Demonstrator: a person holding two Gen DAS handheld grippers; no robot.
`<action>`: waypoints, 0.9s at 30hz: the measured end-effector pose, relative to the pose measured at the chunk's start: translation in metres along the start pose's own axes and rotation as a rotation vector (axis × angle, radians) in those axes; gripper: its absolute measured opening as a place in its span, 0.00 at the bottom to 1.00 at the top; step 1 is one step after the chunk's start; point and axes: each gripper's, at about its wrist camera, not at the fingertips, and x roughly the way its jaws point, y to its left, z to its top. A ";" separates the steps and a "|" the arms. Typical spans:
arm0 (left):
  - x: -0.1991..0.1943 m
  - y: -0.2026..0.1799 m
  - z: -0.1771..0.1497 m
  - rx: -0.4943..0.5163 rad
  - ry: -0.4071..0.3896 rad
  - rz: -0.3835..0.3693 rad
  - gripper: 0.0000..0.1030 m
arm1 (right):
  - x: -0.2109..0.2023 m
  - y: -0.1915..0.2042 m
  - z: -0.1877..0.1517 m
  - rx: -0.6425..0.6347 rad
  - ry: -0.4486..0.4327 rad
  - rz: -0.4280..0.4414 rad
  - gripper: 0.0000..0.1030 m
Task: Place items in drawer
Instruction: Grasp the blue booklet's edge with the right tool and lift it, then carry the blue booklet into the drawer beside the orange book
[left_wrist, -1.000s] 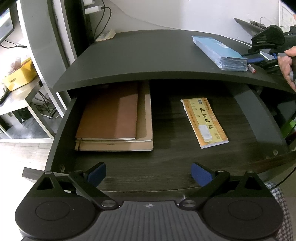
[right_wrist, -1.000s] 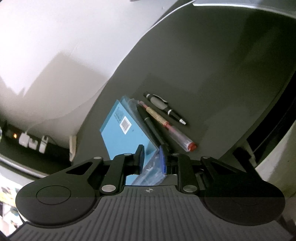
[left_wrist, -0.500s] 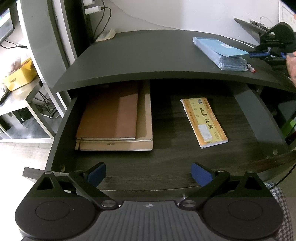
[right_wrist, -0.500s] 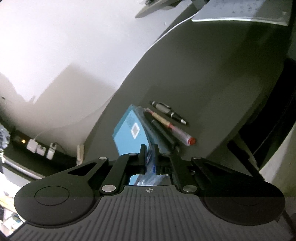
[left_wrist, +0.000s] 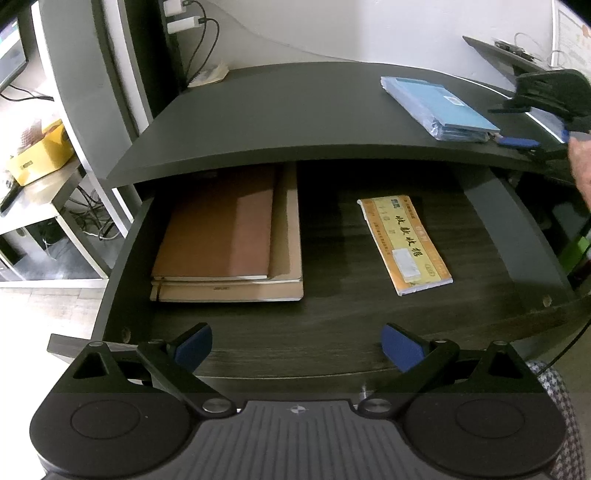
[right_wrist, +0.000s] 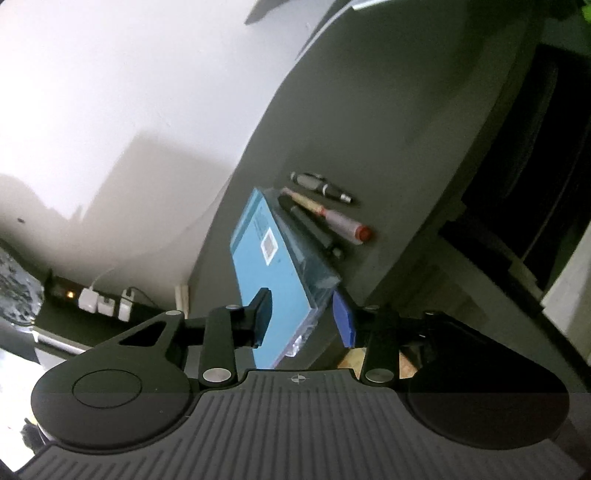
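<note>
Right gripper (right_wrist: 304, 317) has reopened and straddles the blue packet (right_wrist: 275, 273), nothing gripped; packet lies on desktop (left_wrist: 295, 110), regrasp likely. Left gripper (left_wrist: 295, 347) wide open, empty, over open drawer (left_wrist: 332, 325).

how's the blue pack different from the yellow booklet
The blue pack lies on the desk top; the yellow booklet lies in the open drawer. The pack is clear-wrapped with a barcode label; the booklet is bare, with black characters. Both are flat rectangles lying face up.
</note>
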 end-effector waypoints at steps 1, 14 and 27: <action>0.000 0.000 0.000 0.001 0.000 0.000 0.96 | 0.004 0.001 0.000 0.002 0.000 0.002 0.35; -0.008 -0.001 -0.001 -0.003 -0.016 0.000 0.96 | -0.033 0.024 -0.020 -0.021 0.037 0.121 0.03; -0.017 -0.003 -0.005 -0.005 -0.032 -0.005 0.96 | -0.133 -0.001 -0.065 0.022 0.182 0.175 0.03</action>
